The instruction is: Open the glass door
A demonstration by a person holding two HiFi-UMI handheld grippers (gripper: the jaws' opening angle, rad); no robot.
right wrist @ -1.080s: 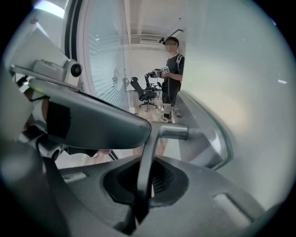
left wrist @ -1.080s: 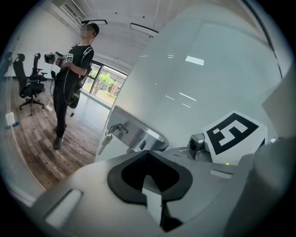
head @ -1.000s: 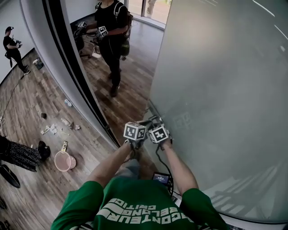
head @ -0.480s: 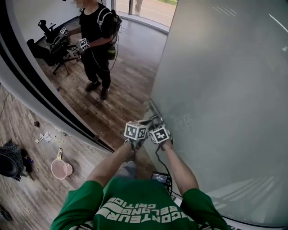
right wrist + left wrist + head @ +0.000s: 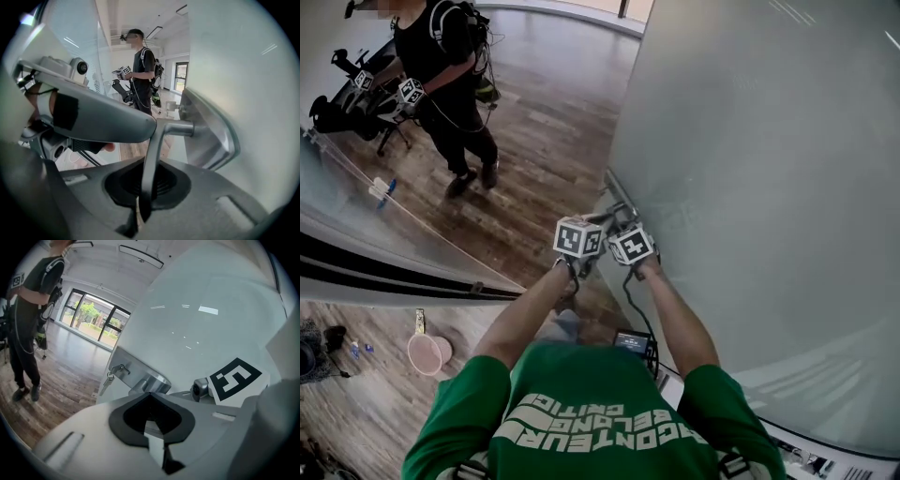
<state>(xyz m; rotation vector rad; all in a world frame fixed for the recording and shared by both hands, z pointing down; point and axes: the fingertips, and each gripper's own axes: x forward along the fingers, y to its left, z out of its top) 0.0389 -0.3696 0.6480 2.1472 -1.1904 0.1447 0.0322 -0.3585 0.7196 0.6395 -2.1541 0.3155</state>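
The frosted glass door (image 5: 750, 187) fills the right half of the head view, and wood floor (image 5: 553, 141) is seen past its left edge. A metal plate (image 5: 211, 136) is fixed near that edge, and the lever handle (image 5: 152, 154) sticks out from it. A key (image 5: 108, 378) is seen hanging in the lock on the plate. The handle is clamped between the jaws of the right gripper (image 5: 143, 197), its thin bar running down into the dark pocket between them. The left gripper (image 5: 152, 427) is held just beside the right one, its jaws drawn together, just short of the handle's round base. Farther off, a person in black (image 5: 441, 66) is seen standing on the floor. A pink bucket (image 5: 425, 354) is seen at lower left.
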